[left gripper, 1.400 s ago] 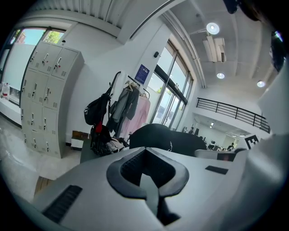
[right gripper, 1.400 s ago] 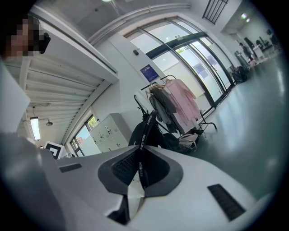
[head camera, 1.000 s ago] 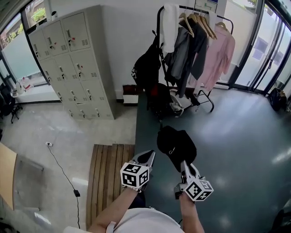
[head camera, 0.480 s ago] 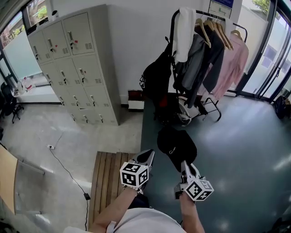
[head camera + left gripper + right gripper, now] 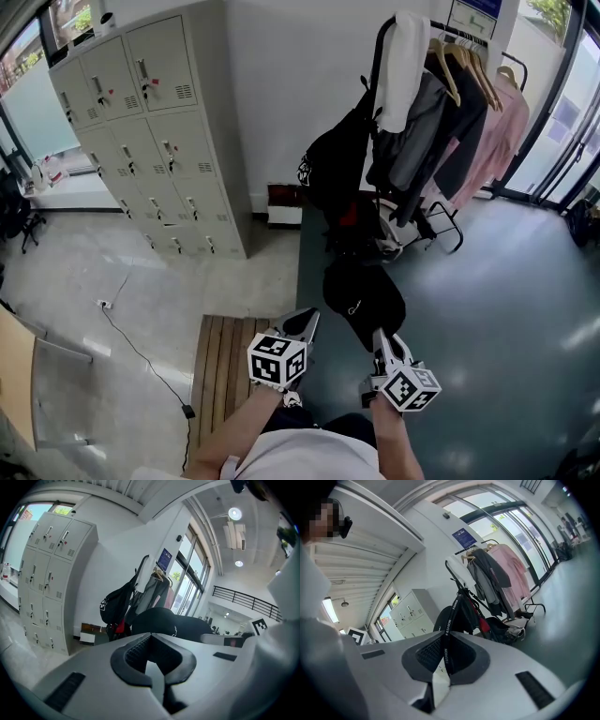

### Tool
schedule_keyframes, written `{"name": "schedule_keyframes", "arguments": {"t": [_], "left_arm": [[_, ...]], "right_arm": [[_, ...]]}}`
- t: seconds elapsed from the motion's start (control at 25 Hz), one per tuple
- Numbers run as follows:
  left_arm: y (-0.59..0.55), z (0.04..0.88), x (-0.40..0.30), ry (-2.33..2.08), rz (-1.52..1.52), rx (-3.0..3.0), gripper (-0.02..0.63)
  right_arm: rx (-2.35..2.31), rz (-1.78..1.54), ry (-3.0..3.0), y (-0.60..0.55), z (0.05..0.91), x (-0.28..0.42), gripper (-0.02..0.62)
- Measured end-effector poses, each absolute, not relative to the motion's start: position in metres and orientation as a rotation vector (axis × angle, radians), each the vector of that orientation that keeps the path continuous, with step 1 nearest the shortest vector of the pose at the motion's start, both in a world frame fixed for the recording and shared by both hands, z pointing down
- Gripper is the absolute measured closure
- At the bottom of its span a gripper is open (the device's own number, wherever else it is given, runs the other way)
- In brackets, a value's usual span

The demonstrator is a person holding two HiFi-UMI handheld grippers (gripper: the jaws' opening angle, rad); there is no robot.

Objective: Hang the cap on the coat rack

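Observation:
The black cap (image 5: 364,298) hangs in front of me by its strap, and my right gripper (image 5: 382,341) is shut on that strap. In the right gripper view the strap, printed FASHION, runs between the pads, with the cap (image 5: 457,616) just beyond my right gripper (image 5: 443,660). My left gripper (image 5: 302,324) is level with it on the left, shut and empty. It does not touch the cap (image 5: 164,623), which shows past my left gripper (image 5: 150,660). The coat rack (image 5: 377,56), a black rail full of hung clothes, stands ahead and to the right.
Grey lockers (image 5: 150,122) line the wall at the left. A black backpack (image 5: 333,169) hangs on the rack's near end, and bags (image 5: 394,239) lie at its foot. A wooden slat platform (image 5: 220,366) and a floor cable (image 5: 141,356) are below left. Glass doors (image 5: 562,103) are on the right.
The rack and lockers have grown larger and shifted right in the head view as I came closer. Both grippers and the cap keep the same pose.

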State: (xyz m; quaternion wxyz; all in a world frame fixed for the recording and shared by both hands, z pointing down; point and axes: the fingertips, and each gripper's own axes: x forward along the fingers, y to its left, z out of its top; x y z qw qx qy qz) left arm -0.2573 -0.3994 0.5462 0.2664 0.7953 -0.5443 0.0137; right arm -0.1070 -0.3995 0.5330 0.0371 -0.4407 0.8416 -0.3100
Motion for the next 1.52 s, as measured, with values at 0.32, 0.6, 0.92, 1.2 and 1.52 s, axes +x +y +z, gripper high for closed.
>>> {"name": "schedule_keyframes", "arguments": {"t": [0.32,0.6,0.92,1.2,1.52], "left_arm": [[-0.42,0.55,-0.283,-1.475,-0.004,2.122,0.603],[-0.457,0.545,-0.297,-1.516,-0.008,2.127,0.603],[-0.524,0.539,-0.324,-1.61,0.015,2.092,0.603],[-0.595,0.525,-0.333,-1.686,0.037,2.101,0.603],[-0.664,0.49,-0.325,-1.756,0.054,2.154,0.603]], "right_arm": [[-1.363,-0.943,2.603,-0.426,0.529,-0.123,0.578],[-1.277,-0.932,2.644,-0.467,0.526,-0.149,0.577],[-1.16,-0.914,2.664,-0.55,0.517,-0.18,0.578],[-1.049,-0.873,2.641,-0.633,0.494,-0.196,0.578],[-0.92,-0.779,2.646,-0.717,0.449,-0.206,0.578]]}}
